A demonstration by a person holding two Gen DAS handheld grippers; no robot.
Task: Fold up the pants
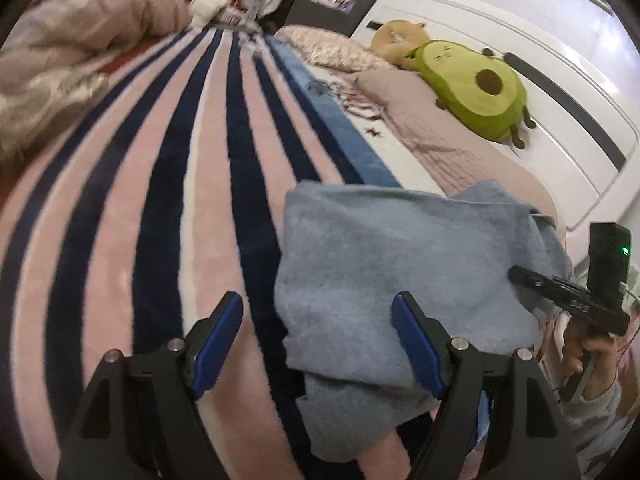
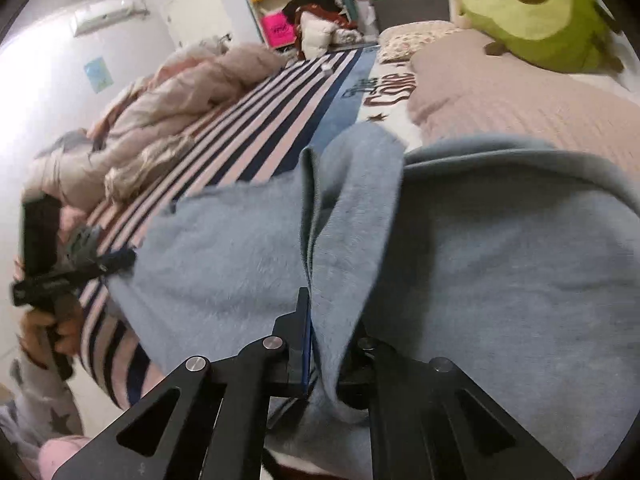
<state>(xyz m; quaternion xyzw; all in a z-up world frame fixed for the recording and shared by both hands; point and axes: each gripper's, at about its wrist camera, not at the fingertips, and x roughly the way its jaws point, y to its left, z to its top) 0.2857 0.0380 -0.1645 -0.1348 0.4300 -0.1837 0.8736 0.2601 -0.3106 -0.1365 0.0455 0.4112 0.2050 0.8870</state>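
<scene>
Only the right wrist view is showing the right gripper pinching a raised fold of the soft grey-blue fleece pants, which are lying folded on the pink-and-navy striped blanket. Meanwhile the left gripper is hovering with jaws spread wide, one blue pad over the pants' near edge, holding nothing.

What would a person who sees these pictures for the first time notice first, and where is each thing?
The grey-blue pants fill the foreground, bunched on a striped blanket. The right gripper is shut on a raised fold of them, while the left gripper is open at their near edge. Behind, a bright green avocado plush lies against the white headboard.
</scene>
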